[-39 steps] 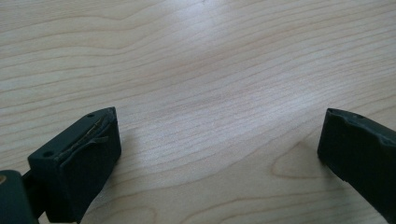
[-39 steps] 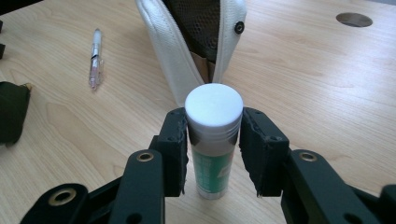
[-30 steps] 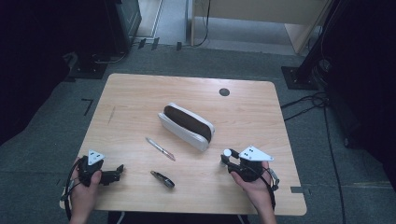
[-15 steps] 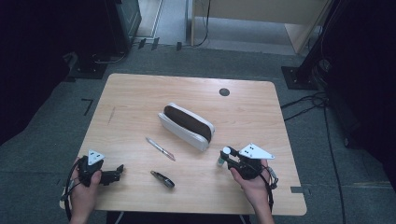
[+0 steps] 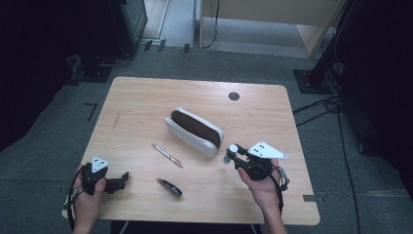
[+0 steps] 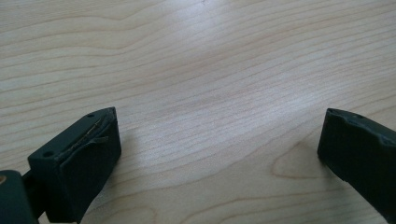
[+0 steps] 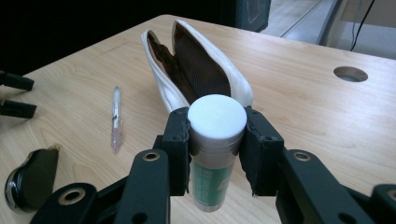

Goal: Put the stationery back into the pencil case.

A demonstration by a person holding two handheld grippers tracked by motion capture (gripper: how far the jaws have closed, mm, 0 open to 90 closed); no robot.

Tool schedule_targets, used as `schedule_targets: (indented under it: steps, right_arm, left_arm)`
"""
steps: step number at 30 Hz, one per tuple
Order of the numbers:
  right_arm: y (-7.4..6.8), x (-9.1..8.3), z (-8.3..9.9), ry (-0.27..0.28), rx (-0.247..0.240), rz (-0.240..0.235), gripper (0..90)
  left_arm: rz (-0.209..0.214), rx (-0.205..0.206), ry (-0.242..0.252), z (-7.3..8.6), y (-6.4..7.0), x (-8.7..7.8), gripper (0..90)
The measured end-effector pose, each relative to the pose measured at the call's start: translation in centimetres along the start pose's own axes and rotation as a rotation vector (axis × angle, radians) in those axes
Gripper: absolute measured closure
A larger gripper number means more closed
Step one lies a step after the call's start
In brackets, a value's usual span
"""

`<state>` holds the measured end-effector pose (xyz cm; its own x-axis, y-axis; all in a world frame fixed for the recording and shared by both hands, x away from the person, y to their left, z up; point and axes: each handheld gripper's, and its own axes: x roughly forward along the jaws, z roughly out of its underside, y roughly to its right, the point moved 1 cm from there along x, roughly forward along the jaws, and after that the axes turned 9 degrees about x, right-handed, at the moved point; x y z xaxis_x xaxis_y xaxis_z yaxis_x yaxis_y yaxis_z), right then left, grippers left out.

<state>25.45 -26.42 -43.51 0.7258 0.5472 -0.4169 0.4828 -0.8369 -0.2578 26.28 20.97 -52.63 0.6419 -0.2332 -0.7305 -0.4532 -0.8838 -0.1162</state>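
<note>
A white pencil case (image 5: 195,130) with a dark brown lining lies open in the middle of the wooden table (image 5: 146,102); in the right gripper view the case (image 7: 196,70) gapes just beyond the jaws. My right gripper (image 5: 229,155) is shut on a white-capped glue stick (image 7: 215,144) with a green label, held upright close to the case's right end. A pink and clear pen (image 5: 167,155) lies left of the case. A small dark folded object (image 5: 170,187) lies near the front edge. My left gripper (image 5: 122,179) rests open at the front left, with bare wood between its fingers (image 6: 81,158).
A round cable hole (image 5: 234,96) sits in the table's far right part. Dark equipment and stand bases surround the table on a grey carpet floor. Bare wood stretches across the far left of the table.
My right gripper with the glue stick has moved a little left and forward towards the pencil case. The left gripper has stayed put.
</note>
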Motion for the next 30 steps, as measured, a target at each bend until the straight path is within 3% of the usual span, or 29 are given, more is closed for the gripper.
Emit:
schedule_targets:
  steps: [13, 20, 30]
  right_arm:
    - [-0.7, 0.8, -3.0, 0.033, -0.034, -0.011, 65.6]
    - [-1.4, 2.2, -4.8, 0.043, -0.076, -0.013, 65.6]
    - [-1.6, 4.0, -5.8, 0.042, -0.081, -0.017, 65.6]
  left_arm:
    - [0.0, 0.0, 0.0, 0.0, 0.0, 0.0, 0.0]
    - [0.0, 0.0, 0.0, 0.0, 0.0, 0.0, 0.0]
    - [0.0, 0.0, 0.0, 0.0, 0.0, 0.0, 0.0]
